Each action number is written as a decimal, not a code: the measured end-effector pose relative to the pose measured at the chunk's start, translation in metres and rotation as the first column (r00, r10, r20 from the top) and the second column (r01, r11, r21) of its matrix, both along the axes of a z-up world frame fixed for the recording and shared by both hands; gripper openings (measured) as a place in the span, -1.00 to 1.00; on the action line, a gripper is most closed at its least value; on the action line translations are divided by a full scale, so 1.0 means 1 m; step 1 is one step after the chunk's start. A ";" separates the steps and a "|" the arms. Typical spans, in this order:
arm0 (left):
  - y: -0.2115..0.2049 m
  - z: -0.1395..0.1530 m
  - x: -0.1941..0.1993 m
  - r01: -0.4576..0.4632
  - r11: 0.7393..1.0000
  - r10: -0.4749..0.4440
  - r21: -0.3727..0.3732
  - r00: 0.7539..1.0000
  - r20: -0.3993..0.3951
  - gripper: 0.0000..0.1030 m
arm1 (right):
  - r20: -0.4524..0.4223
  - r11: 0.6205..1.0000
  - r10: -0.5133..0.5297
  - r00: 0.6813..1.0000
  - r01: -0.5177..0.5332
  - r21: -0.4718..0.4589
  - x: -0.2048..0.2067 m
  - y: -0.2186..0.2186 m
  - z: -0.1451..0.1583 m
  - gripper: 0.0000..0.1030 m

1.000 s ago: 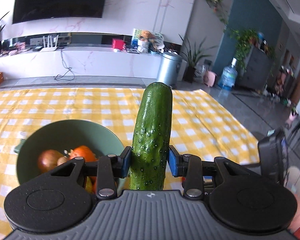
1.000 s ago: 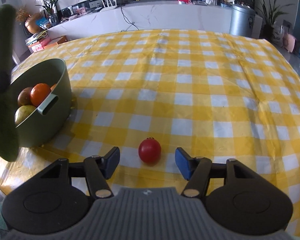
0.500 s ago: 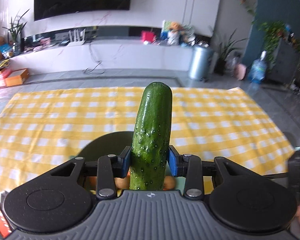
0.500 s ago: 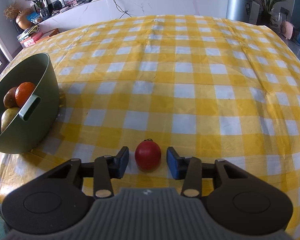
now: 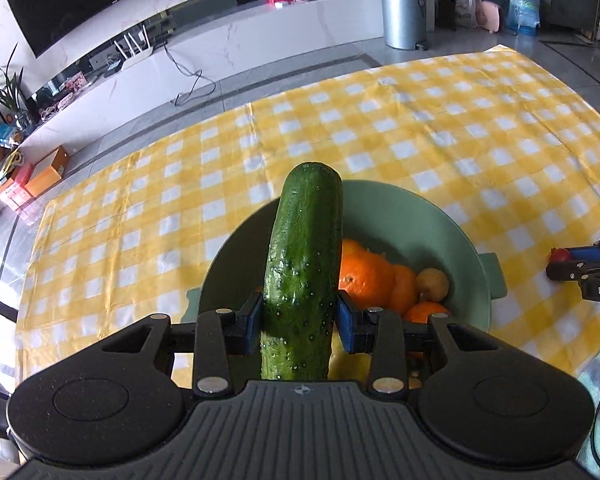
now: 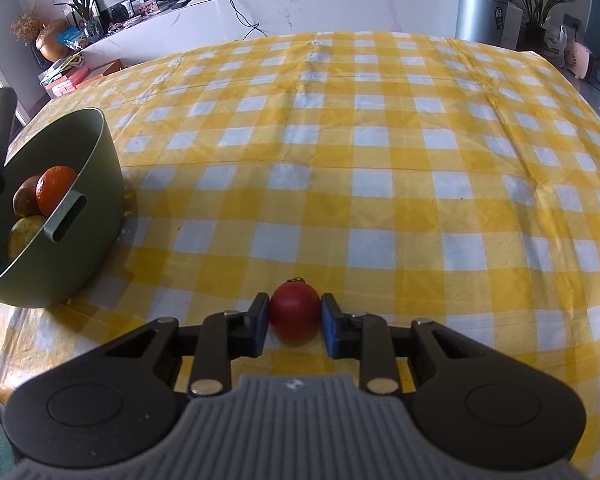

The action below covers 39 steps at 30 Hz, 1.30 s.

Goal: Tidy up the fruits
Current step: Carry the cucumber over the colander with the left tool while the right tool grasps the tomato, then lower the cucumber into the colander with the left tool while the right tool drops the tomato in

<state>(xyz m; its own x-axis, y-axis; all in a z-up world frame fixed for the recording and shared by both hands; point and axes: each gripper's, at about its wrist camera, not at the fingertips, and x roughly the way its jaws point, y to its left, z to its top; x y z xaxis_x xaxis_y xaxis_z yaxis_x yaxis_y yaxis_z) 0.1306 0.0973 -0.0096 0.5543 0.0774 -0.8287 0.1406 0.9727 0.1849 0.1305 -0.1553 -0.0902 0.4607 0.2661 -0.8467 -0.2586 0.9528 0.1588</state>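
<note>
Left gripper [image 5: 300, 322] clamped on cucumber [image 5: 304, 264], upright above green bowl [image 5: 452, 236] of oranges [image 5: 364, 276] near table's [image 6: 380, 140] left edge. Right gripper [image 6: 294, 322] fingers just closing, now pinching red tomato [image 6: 294, 316] resting near front edge.

cloth [image 6: 380, 128]: bare beyond tomato [image 6: 294, 316] | left: bowl [image 6: 96, 184] blocks | bowl mouth: oranges [image 5: 374, 276] fill right half
</note>
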 end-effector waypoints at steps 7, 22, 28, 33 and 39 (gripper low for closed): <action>0.001 -0.011 0.005 -0.013 0.999 0.013 0.041 1.000 0.013 -0.18 | 0.010 1.000 -0.002 1.000 0.002 0.016 -0.002 -0.002 0.002 -0.53; 0.015 -0.019 0.003 -0.149 0.989 0.149 -0.010 0.982 0.115 0.02 | 0.070 0.999 -0.012 0.997 0.009 0.041 -0.009 -0.005 0.011 -0.54; 0.020 -0.009 -0.014 -0.205 0.976 0.215 -0.072 0.960 0.179 0.19 | 0.134 0.997 0.015 0.991 -0.025 0.073 -0.016 -0.001 0.026 -0.54; 0.029 -0.003 -0.030 -0.253 0.954 0.282 -0.159 0.936 0.208 0.19 | 0.176 0.989 0.044 0.983 -0.067 0.130 -0.020 0.007 0.046 -0.54; 0.025 0.006 -0.048 -0.236 0.947 0.289 -0.220 0.922 0.257 0.18 | 0.270 0.964 0.173 0.947 -0.219 0.151 -0.026 0.046 0.082 -0.54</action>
